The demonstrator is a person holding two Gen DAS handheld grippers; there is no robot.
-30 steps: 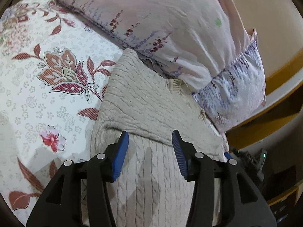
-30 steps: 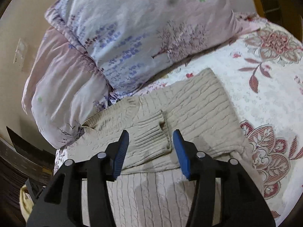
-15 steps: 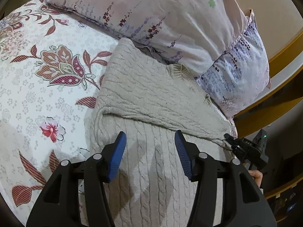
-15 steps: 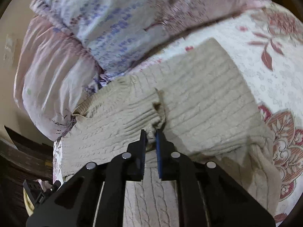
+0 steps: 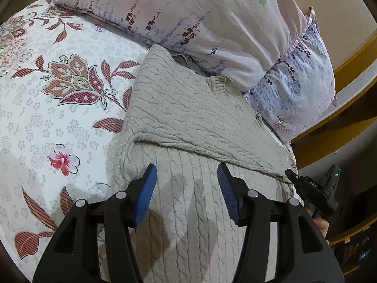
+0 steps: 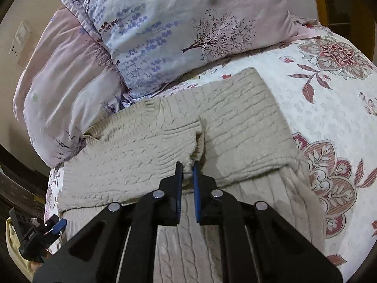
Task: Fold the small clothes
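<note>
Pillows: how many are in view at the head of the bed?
2: a pink pillow against the wall and a lavender-print pillow overlapping it, both just behind the beige sweater. More could be hidden underneath.

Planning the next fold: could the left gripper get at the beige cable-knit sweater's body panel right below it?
Probably yes: the left gripper hangs open above the beige cable-knit sweater, with nothing between them.

I'm working over a bed (image 5: 30,122) covered in a white sheet with red flowers. A beige knit sweater (image 5: 188,108) lies flat on it, sleeves folded across. At the head, two pale floral pillows (image 6: 179,26) rest on the sheet, touching the sweater's far edge.
</note>
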